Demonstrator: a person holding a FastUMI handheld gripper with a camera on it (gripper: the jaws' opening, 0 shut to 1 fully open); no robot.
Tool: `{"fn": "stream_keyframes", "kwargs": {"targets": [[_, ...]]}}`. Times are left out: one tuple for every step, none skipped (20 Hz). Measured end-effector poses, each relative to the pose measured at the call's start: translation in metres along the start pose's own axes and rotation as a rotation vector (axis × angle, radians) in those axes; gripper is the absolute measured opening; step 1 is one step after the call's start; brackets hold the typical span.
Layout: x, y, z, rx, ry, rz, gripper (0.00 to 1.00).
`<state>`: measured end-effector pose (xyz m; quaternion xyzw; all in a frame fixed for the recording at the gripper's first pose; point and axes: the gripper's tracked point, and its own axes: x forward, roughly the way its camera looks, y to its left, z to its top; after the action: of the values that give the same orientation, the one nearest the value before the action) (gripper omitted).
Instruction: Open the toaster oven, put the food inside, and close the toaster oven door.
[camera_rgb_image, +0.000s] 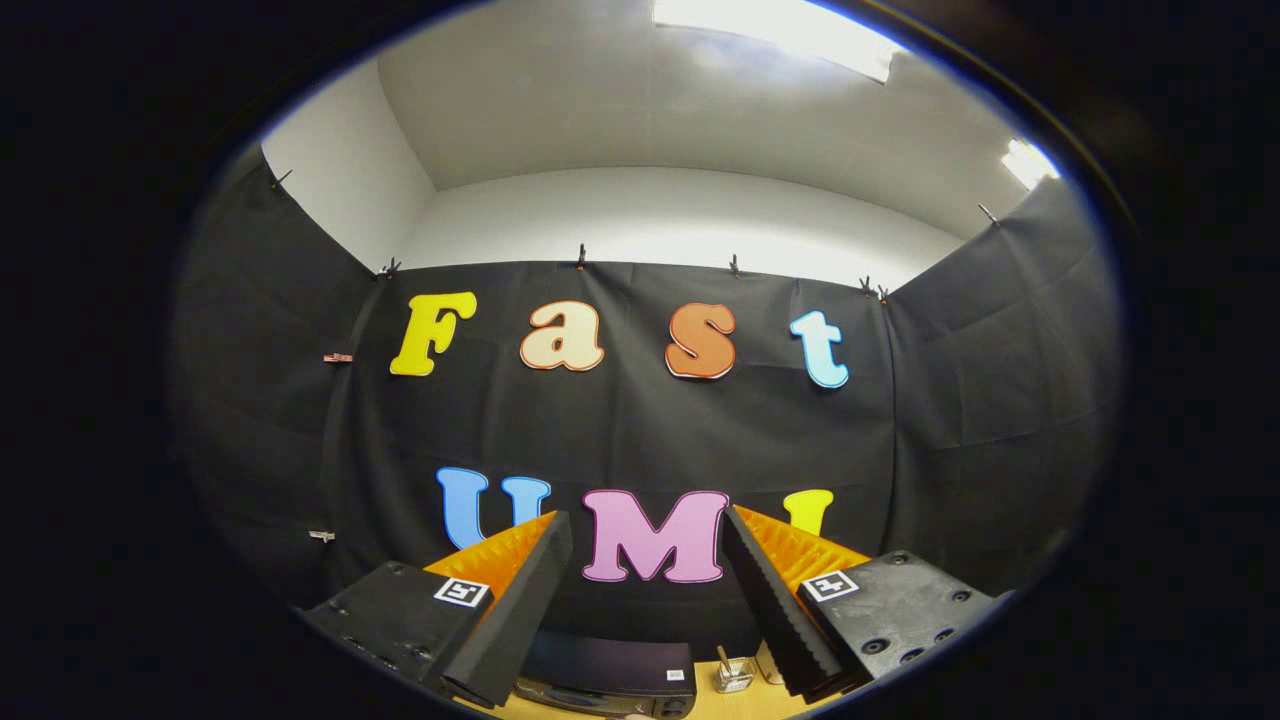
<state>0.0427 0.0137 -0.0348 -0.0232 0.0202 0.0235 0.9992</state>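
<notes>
Gripper (648, 560): fingers spread wide, nothing between them, nothing held. Raised high and looking level at the booth's back wall.

Toaster oven (608, 676): low down, below and just ahead of the fingers, seen through the gap between them. Only its dark top and a strip of the front upper edge can be made out; a small pale sticker sits on the top near its right end.

Bearing: oven lies down and forward of the gripper, a little toward the left finger. Reaching it calls, by my reading, for a drop and a forward tilt rather than any sideways travel.

Long axis: the oven's top runs crosswise, left to right, squarely across the line of the fingers.

Facing: front seems turned toward the gripper, judged from the lighter strip below the top edge. Door and handle cannot be told apart here, so whether the door is open or closed cannot be said.

Small glass jar (733, 675): just right of the oven, near the right finger, standing on the wooden tabletop (745, 705).

Food: cannot pick it out.

Stage: opening the oven looks not yet begun; the approach comes first.
</notes>
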Motion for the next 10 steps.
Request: {"fn": "stream_keyframes", "kwargs": {"targets": [[0.005, 0.004, -0.007, 0.001, 0.008, 0.013, 0.97], [0.012, 0.006, -0.015, -0.001, 0.016, 0.022, 0.97], [0.018, 0.008, -0.023, -0.003, 0.024, 0.029, 0.97], [0.025, 0.009, -0.033, -0.002, 0.029, 0.029, 0.97], [0.032, 0.010, -0.042, 0.004, 0.030, 0.026, 0.97], [0.039, 0.010, -0.056, 0.017, 0.042, 0.024, 0.97], [0.045, 0.013, -0.072, 0.039, 0.061, 0.025, 0.97], [0.051, 0.016, -0.090, 0.067, 0.081, 0.023, 0.98], [0.055, 0.019, -0.109, 0.094, 0.102, 0.023, 0.98], [0.058, 0.021, -0.131, 0.112, 0.130, 0.020, 0.98]]}}
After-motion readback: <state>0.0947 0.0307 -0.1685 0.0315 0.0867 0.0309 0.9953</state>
